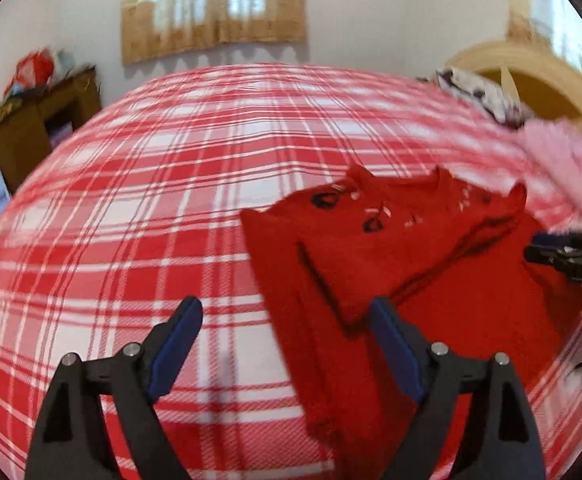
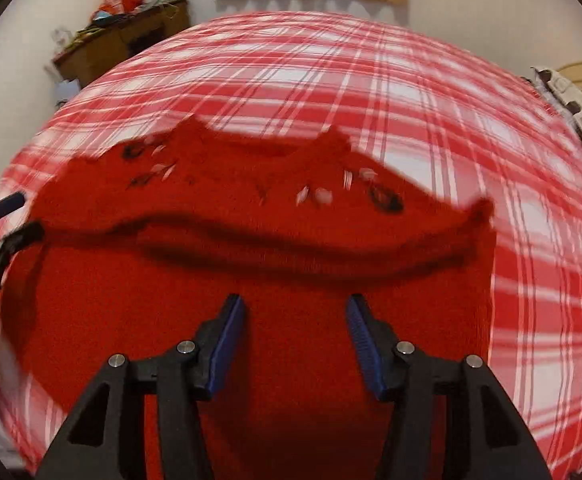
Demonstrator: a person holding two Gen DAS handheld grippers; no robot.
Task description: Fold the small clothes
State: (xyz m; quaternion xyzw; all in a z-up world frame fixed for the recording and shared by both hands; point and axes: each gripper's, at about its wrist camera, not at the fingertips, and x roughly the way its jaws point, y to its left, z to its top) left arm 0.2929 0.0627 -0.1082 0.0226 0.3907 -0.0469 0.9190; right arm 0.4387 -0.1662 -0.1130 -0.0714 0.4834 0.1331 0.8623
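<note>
**Both grippers open over a half-folded red top**

The left gripper [image 1: 285, 320] is seen spread wide at the bottom of its own view, with nothing between its blue pads; one finger hangs over the checked bedcover [image 1: 131, 184], the other over the near edge of the red top [image 1: 391, 248]. The right gripper [image 2: 295, 320] is parted about halfway and holds nothing either, its fingers poised over the plain lower part of the top [image 2: 291, 360] in the middle of its frame.

The top is laid flat on the bedcover, with its upper part, the part bearing small light and dark motifs, doubled over so that a fold ridge runs across the cloth. The fold appears to have been set down and let go. For the next fold to be done well, a side edge should be pinched through both layers, lifted only a little, and carried across evenly so the ridge is not dragged out of line; the fabric looks thick and soft and may be expected to slump.

Only in the left view is a pink garment [image 1: 559, 152] shown, at the right edge near a pale headboard [image 1: 531, 64]. Only in the right view is the whole width of the fold displayed, with the left gripper [image 2: 15, 216] at the far left beside the top's edge.
</note>
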